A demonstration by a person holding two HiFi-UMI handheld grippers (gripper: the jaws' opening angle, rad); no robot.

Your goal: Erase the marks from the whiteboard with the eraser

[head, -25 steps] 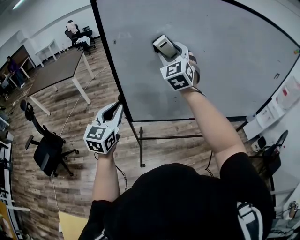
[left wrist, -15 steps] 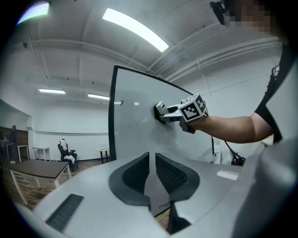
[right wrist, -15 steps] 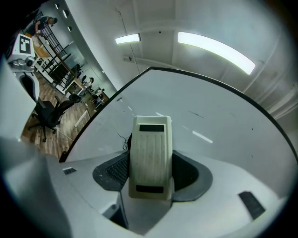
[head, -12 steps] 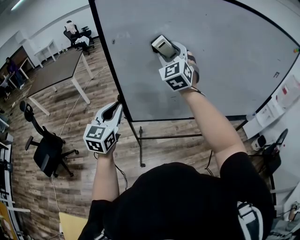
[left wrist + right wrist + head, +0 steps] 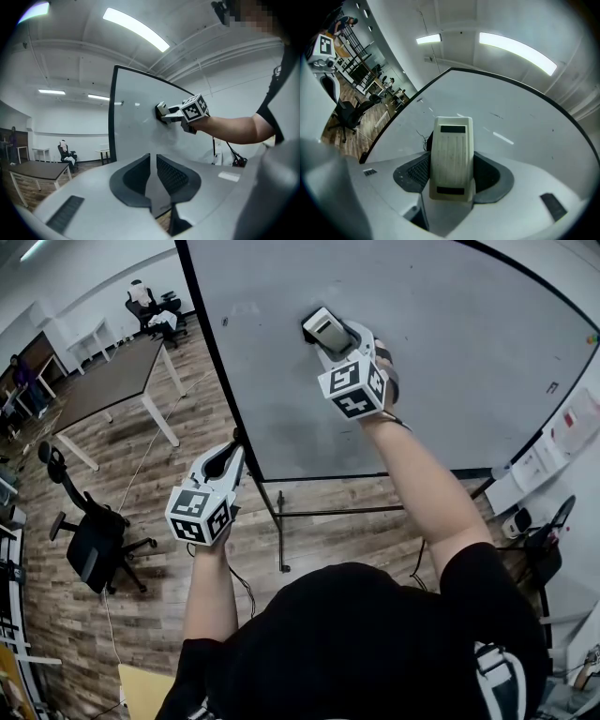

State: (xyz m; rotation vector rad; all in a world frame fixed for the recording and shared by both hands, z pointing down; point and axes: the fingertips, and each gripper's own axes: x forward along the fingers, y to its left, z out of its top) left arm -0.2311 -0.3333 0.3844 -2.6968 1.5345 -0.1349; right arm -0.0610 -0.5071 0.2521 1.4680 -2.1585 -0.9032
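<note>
Right tool (image 5: 334, 341) clamps the eraser (image 5: 451, 157) against the whiteboard (image 5: 450, 371), upper centre of frame. Left tool (image 5: 228, 456) sits lower left by the board's edge, jaws nearly together, empty.

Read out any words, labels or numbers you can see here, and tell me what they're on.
None can be read.
Left tongs and right tongs: cubes bear black-and-white square patterns, no words.
Eraser: dark patches, no legible label.
Sheets on the wall: print too small to read.
</note>
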